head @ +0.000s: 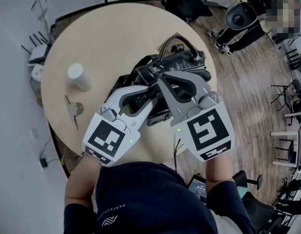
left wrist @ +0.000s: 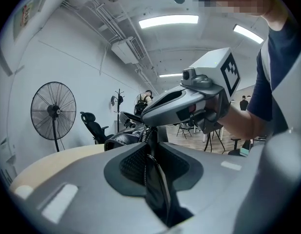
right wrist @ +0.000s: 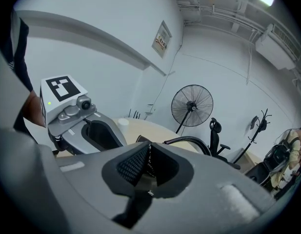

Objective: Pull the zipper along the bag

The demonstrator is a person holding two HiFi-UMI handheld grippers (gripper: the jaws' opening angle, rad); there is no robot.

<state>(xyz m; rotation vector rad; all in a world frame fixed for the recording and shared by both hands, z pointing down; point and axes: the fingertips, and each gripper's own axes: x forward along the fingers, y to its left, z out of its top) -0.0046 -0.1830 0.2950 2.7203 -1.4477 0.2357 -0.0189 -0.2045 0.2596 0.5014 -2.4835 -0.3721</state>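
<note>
While the bag (head: 182, 65) lies on the table (head: 111, 38), the left gripper (left wrist: 152, 165) pinches its black edge, the right gripper (right wrist: 148, 157) clamps its zipper (right wrist: 150, 165), and the wall sign (right wrist: 161, 39) is unreadable.

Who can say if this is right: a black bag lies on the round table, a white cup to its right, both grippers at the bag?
Not quite: the head view shows the white cup left of the black bag, not right. The bag does lie on the round table, with the left gripper and right gripper at it.
</note>
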